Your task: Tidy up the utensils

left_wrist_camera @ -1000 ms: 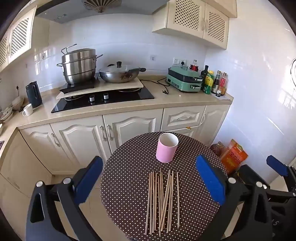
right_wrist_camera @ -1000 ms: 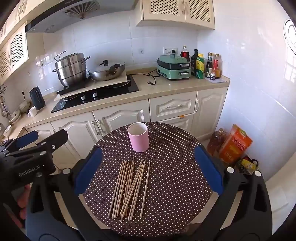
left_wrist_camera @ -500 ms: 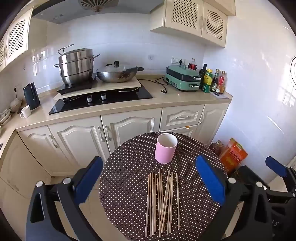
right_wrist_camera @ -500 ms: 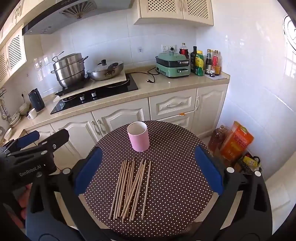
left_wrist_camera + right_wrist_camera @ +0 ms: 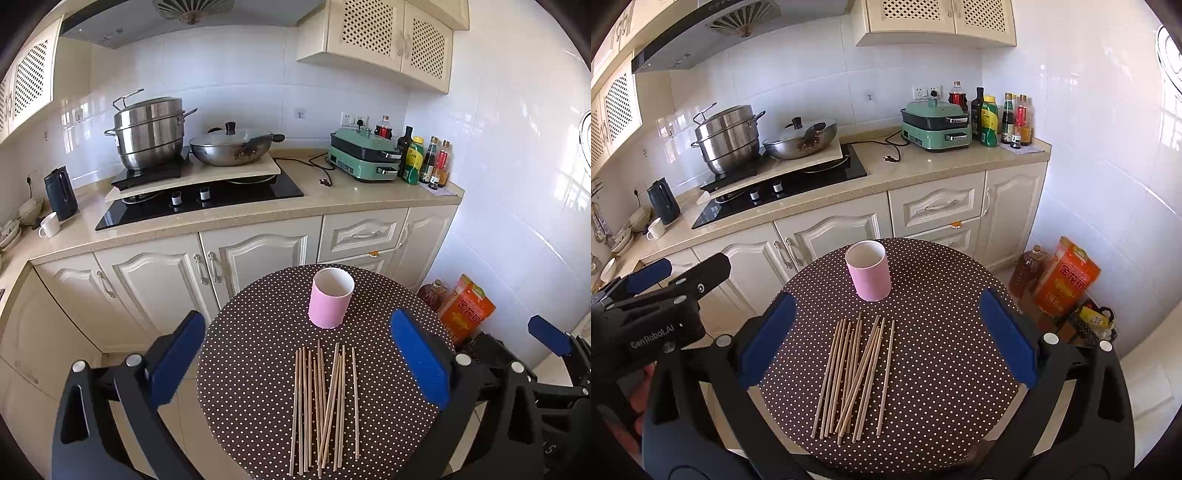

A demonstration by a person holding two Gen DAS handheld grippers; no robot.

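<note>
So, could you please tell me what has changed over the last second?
Very little: both views drift slightly, so the hand-held claws shifted a touch. The left claw and right claw stay open and empty. The chopsticks lie untouched on the dotted table, and the pink cup stands as before.

Legible text, item one: "GenRobot.AI" in pale lettering on the black body of the left claw (image 5: 650, 280), at the left edge of the right wrist view. Item two: large yellow Chinese characters on the orange bag (image 5: 1067, 277) on the floor at right. Bottle labels on the far surface are too small to read.
</note>
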